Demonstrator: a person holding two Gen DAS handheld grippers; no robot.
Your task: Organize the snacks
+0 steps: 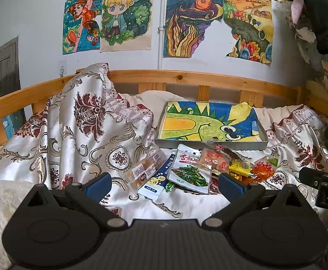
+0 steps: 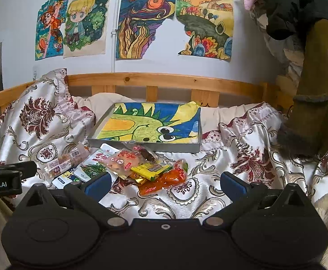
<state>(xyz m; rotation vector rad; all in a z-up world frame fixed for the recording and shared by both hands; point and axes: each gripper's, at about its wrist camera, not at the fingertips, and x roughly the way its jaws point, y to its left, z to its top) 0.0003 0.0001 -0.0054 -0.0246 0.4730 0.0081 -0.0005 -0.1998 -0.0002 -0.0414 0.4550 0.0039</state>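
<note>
Both sets of tongs hang just above the bed, side by side and pointed toward the wall, and neither has anything in its grip. The left tongs [image 1: 165,185] stand wide apart, their blue pads [image 1: 97,185] framing the near edge of a heap of snack packets; the right tongs [image 2: 165,183] are spread just as wide over the satin bedspread [image 2: 242,157], with the heap lying just ahead and to their left. The snacks sit in a loose overlapping pile on the bedspread, right in front of a shallow grey tray [image 1: 211,144] whose floor is lined with a bright dinosaur drawing [image 1: 208,123]. In the pile I can make out a clear-wrapped pastry bar [image 1: 144,168] at the left end, a blue and white pouch [image 1: 157,180] beside it, a white pouch showing green vegetables [image 1: 189,173], a pale pink packet with red characters [image 1: 213,159], a small yellow packet [image 1: 240,167] and an orange-red packet [image 1: 261,171] at the right end. Nothing lies in the tray besides its paper lining. Behind it runs the wooden bed rail [image 1: 186,78], and coloured drawings [image 1: 128,15] are taped on the white wall above. A fold of the bedspread rises in a peak against the rail on the left.
</note>
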